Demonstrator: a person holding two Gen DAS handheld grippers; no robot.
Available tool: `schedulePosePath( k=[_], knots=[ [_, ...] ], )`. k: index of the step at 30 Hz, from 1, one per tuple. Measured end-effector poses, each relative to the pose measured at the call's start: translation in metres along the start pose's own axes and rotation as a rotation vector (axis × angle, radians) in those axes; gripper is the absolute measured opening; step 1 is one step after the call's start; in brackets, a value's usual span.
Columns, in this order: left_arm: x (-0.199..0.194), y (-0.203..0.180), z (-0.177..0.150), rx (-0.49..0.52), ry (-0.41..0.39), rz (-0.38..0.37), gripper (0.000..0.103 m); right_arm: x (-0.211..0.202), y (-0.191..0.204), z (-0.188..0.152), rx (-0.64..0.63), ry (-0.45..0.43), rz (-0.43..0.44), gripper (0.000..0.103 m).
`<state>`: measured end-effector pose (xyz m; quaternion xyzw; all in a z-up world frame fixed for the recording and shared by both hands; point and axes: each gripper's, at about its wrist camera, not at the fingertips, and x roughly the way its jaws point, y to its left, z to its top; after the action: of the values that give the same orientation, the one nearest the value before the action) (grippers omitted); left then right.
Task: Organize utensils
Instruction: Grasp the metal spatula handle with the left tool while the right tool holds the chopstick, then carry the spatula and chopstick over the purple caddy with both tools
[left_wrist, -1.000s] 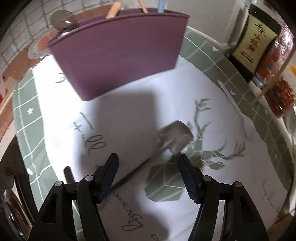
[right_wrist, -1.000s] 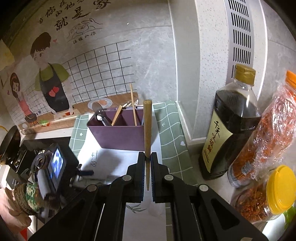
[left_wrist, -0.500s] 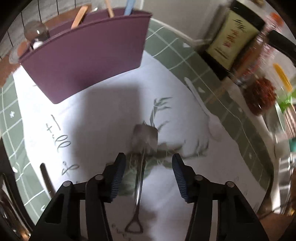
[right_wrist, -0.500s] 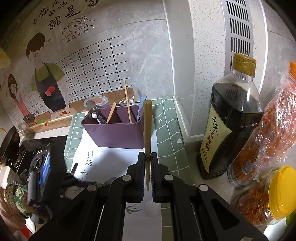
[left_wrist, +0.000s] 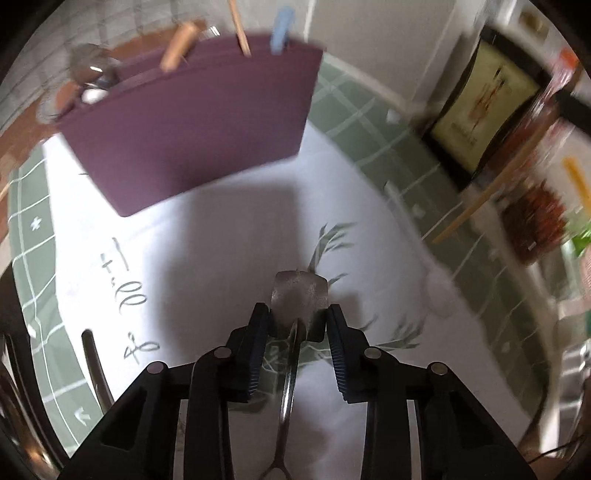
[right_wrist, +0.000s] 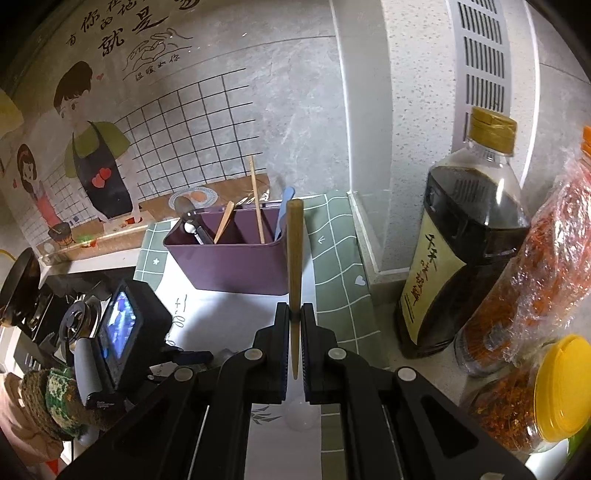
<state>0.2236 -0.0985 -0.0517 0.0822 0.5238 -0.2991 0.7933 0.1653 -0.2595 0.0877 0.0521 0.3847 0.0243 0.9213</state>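
Note:
A purple utensil holder (left_wrist: 199, 129) stands at the back of a white and green mat (left_wrist: 229, 236); several utensils stick out of it. It also shows in the right wrist view (right_wrist: 232, 258). My left gripper (left_wrist: 298, 326) is shut on a small metal shovel-shaped spoon (left_wrist: 300, 295), gripping its bowl; the handle runs back under the gripper. My right gripper (right_wrist: 295, 321) is shut on a wooden chopstick (right_wrist: 294, 258) held upright, in front of the holder's right end. The left gripper's body (right_wrist: 122, 325) shows at the lower left there.
A dark sauce bottle (right_wrist: 465, 243), a bag of red dried spice (right_wrist: 546, 258) and a yellow-lidded jar (right_wrist: 535, 398) stand at the right by the wall. A white plastic spoon (left_wrist: 436, 295) lies on the mat's right side. A dark utensil (left_wrist: 94, 369) lies at the left edge.
My left gripper has closed on the metal spoon's bowl, where it was open over it before. My right gripper has held the chopstick while drifting slightly.

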Motion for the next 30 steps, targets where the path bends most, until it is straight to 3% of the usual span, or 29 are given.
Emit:
schedulePosePath(
  k=[7,8,9,13,16,21,25,30],
  knots=[
    [-0.067,0.019,-0.015,-0.137,-0.25,-0.056,0.031,0.005,0.02,0.005,-0.057,0.015,0.012,0.006],
    [-0.074,0.023,-0.016,-0.144,-0.277,-0.046,0.016,0.007,0.024,0.006,-0.067,0.018,0.011,0.006],
    [-0.074,0.017,-0.01,-0.146,-0.289,-0.037,0.009,0.008,0.027,0.007,-0.074,0.02,0.011,0.006],
    [-0.092,0.023,-0.004,-0.155,-0.351,-0.003,0.009,0.013,0.038,0.011,-0.1,0.022,0.026,0.006],
    [-0.091,0.03,0.002,-0.164,-0.334,0.025,0.009,0.018,0.046,0.014,-0.125,0.025,0.03,0.006],
    [-0.064,0.044,0.008,-0.233,-0.205,0.021,0.013,0.026,0.043,0.012,-0.118,0.045,0.028,0.006],
    [-0.028,0.027,0.011,-0.219,-0.11,-0.008,0.035,0.029,0.024,0.01,-0.082,0.057,-0.012,0.006],
    [0.002,-0.007,0.018,-0.133,-0.053,-0.009,0.041,0.022,-0.002,0.007,-0.037,0.046,-0.051,0.006]
  ],
)
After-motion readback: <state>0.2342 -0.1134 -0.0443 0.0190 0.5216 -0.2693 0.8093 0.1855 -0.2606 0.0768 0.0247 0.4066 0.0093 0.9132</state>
